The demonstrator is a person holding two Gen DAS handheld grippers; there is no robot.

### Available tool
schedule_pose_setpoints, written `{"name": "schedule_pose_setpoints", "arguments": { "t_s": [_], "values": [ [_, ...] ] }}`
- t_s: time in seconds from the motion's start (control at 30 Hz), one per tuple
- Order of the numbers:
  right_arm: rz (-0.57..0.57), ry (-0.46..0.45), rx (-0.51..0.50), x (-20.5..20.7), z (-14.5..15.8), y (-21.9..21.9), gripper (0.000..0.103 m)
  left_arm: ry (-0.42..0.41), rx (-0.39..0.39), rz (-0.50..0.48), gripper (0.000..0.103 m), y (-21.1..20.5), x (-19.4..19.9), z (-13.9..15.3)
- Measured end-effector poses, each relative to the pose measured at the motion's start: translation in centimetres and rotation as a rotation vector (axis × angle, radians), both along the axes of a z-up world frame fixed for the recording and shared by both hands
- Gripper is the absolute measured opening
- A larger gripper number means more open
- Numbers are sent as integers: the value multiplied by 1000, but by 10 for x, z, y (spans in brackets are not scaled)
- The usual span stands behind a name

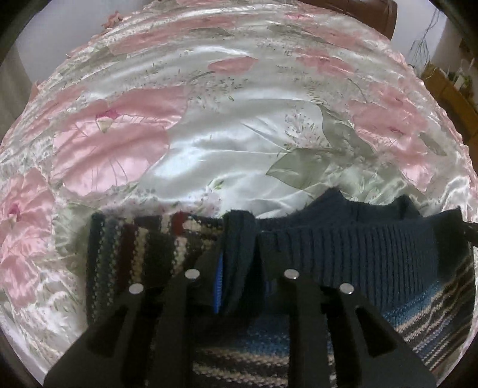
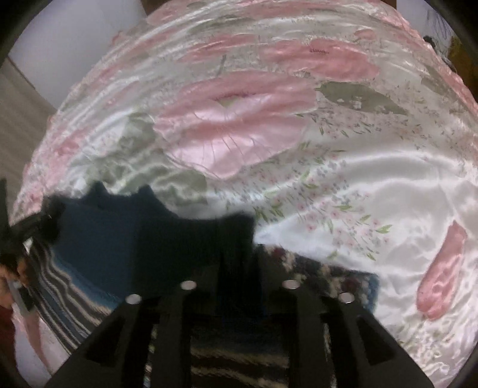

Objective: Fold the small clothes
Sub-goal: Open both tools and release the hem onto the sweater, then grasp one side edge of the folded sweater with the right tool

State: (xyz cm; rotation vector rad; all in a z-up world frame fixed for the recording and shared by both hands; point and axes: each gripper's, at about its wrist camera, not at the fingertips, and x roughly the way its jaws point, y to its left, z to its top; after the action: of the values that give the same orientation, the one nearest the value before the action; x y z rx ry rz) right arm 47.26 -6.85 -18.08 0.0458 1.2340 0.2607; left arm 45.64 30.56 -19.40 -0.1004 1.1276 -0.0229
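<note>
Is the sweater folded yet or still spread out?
Mid-fold: both grippers, left and right, pinch the navy ribbed hem of the sweater, lifted over its striped body on the bedspread.

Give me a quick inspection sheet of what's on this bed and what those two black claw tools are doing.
Surface: satin floral bedspread, pink flowers on white, wrinkled.
Job's things: striped knit sweater with a navy ribbed hem band, lying on the bedspread, band edge lifted.
Clutter: nothing seen on the bedspread.
Grippers: left gripper shut on the navy band; right gripper shut on the same band's other end, view blurred.
Cables: thin wires hang on the far wall.
Surroundings: wooden headboard, wooden shelf at right, pale wall.
</note>
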Motion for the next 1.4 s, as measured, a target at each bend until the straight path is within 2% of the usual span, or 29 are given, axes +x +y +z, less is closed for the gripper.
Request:
{"name": "schedule_pose_setpoints", "arguments": {
  "t_s": [0.03,0.07,0.1,0.2,0.3,0.33,0.43,0.53,0.63,0.73,1.0,1.13,1.23,1.33,1.4],
  "values": [
    [8,-6,-13,-5,4,-2,33,0,-7,10,42,4,-3,5],
    [10,-7,-14,-8,8,-5,37,-12,-24,22,56,11,-9,12],
    [2,-10,-8,-15,14,-12,37,-21,-32,28,58,15,-14,16],
    [-10,-7,35,-35,28,-29,38,-31,-27,36,60,27,-48,34],
    [4,20,77,-71,38,-48,40,-23,17,26,61,31,-84,43],
    [10,27,85,-89,40,-54,45,-37,40,13,61,31,-106,47],
    [33,60,75,-136,37,-64,46,-55,84,-20,62,28,-146,53],
    [40,93,94,-176,31,-72,47,-41,95,-52,63,20,-180,50],
    [59,115,148,-200,24,-71,46,-2,69,-67,63,13,-197,36],
    [105,117,119,-210,17,-59,13,24,91,-67,63,10,-204,20],
    [102,74,129,-209,42,-66,11,59,64,-56,63,11,-200,14],
    [97,140,89,-210,17,-67,11,85,58,-51,64,12,-199,0],
    [76,176,97,-210,-4,-71,11,85,58,-49,65,13,-199,-5],
    [92,178,98,-207,-3,-70,14,87,58,-45,65,12,-198,-1],
    [105,156,85,-206,11,-71,21,75,43,-44,64,12,-200,7]
  ]
}}
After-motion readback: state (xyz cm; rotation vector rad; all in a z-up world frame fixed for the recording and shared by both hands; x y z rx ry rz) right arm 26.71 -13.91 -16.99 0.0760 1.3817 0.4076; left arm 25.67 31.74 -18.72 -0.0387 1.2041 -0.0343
